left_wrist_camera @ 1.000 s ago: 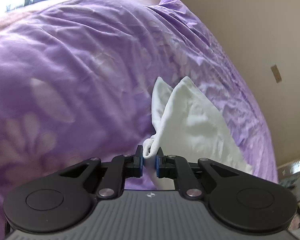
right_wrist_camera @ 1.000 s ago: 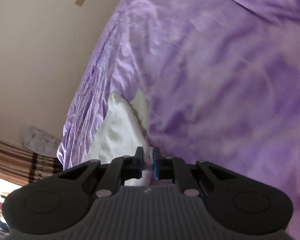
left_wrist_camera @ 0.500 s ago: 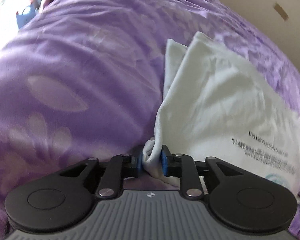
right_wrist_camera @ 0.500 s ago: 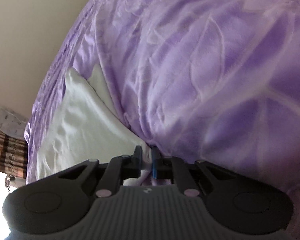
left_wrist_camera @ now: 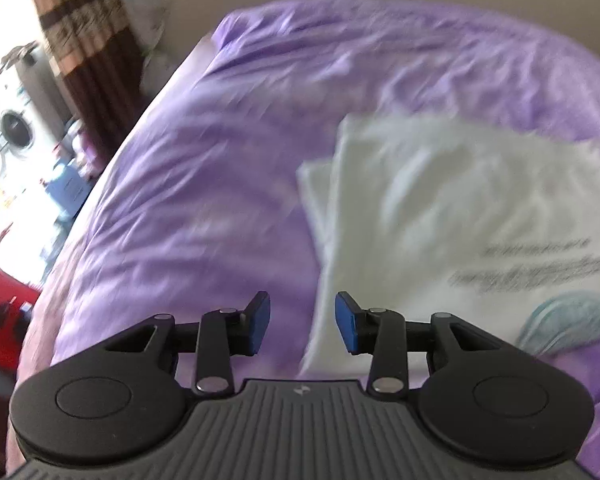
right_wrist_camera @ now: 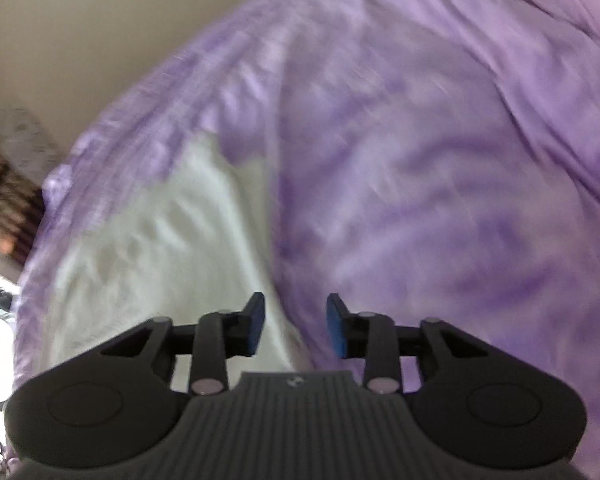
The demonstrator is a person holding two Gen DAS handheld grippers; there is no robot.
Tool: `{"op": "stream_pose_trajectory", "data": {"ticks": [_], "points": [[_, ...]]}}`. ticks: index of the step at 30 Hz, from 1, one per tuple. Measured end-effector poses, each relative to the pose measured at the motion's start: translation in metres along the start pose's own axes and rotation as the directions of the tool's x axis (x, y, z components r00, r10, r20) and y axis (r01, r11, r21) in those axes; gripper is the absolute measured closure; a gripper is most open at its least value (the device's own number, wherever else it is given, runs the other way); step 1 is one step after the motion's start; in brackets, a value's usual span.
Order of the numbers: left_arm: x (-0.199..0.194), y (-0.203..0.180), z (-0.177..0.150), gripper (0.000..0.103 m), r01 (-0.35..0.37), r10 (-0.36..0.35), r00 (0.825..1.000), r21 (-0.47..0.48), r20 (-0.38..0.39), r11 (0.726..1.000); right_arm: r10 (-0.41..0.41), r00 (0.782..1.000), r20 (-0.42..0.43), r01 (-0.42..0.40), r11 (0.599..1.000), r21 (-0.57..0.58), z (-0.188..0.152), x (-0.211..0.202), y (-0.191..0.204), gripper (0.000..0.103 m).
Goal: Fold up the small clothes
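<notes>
On purple bedspread, white garment beyond both opening jaws, unheld

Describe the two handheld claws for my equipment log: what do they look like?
The left claw and right claw look identical: matte black linkage arms with silver pivot pins, blue pads on the fingertips, round black discs either side, and a grey ribbed body with a small light logo. No cables, sleeves or hands show.

Motion-blurred, fisheye-warped, daylight glare at left
</notes>
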State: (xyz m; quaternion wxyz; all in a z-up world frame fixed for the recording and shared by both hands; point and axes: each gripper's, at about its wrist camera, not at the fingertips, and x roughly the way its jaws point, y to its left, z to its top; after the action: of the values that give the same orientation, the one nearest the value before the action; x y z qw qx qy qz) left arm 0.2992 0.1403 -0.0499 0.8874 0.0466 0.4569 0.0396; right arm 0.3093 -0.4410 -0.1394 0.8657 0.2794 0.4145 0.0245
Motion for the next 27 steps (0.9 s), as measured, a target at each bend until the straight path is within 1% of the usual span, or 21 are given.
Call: {"op": "stream_pose_trajectory", "data": {"ticks": [2,4,6,8,9,11,14,18,20,23,24,26,27], "points": [[0.001,-0.012,0.01,0.058,0.027,-0.027,0.999,0.012,0.042,1.0,0.04,0.999,0.018,-0.04,0.999,-0.005,0.013,0.011,0.004,0.071],[0.004,-0.022,0.018,0.057,0.068,-0.069,0.995,0.016,0.07,0.998,0.103,0.995,0.004,-0.103,0.993,0.05,0.024,0.03,0.005,0.071],[0.013,-0.032,0.027,0.058,0.119,-0.119,0.991,0.002,0.069,0.993,0.159,0.987,-0.017,-0.157,0.982,0.109,0.031,0.05,0.002,0.071],[0.021,-0.042,0.033,0.058,0.161,-0.16,0.985,-0.006,0.065,0.987,0.181,0.983,-0.033,-0.175,0.977,0.124,0.037,0.072,0.005,0.071],[0.024,-0.047,0.034,0.058,0.166,-0.166,0.984,-0.004,0.064,0.986,0.184,0.982,-0.041,-0.178,0.976,0.126,0.039,0.082,0.004,0.07],[0.032,-0.056,0.036,0.057,0.166,-0.167,0.984,0.016,0.058,0.986,0.197,0.979,-0.061,-0.187,0.973,0.134,0.042,0.095,0.0,0.065],[0.047,-0.065,0.036,0.058,0.166,-0.168,0.985,0.041,0.028,0.985,0.206,0.974,-0.091,-0.192,0.97,0.148,0.045,0.113,-0.007,0.065],[0.066,-0.068,0.035,0.058,0.179,-0.179,0.984,0.043,-0.003,0.983,0.221,0.966,-0.136,-0.2,0.968,0.151,0.047,0.133,-0.018,0.064],[0.074,-0.07,0.035,0.058,0.18,-0.179,0.984,0.038,-0.018,0.983,0.253,0.954,-0.159,-0.229,0.961,0.153,0.048,0.142,-0.022,0.064],[0.083,-0.072,0.035,0.062,0.213,-0.212,0.976,0.024,-0.047,0.977,0.304,0.935,-0.184,-0.278,0.948,0.155,0.049,0.154,-0.022,0.062],[0.085,-0.073,0.035,0.063,0.225,-0.223,0.973,0.031,-0.051,0.974,0.297,0.936,-0.187,-0.274,0.951,0.141,0.049,0.157,-0.02,0.062],[0.087,-0.079,0.036,0.064,0.235,-0.232,0.971,0.057,-0.052,0.97,0.285,0.94,-0.191,-0.264,0.956,0.126,0.049,0.162,-0.019,0.068],[0.086,-0.082,0.037,0.065,0.24,-0.237,0.97,0.07,-0.052,0.968,0.281,0.941,-0.187,-0.26,0.957,0.13,0.05,0.164,-0.019,0.082]]}}
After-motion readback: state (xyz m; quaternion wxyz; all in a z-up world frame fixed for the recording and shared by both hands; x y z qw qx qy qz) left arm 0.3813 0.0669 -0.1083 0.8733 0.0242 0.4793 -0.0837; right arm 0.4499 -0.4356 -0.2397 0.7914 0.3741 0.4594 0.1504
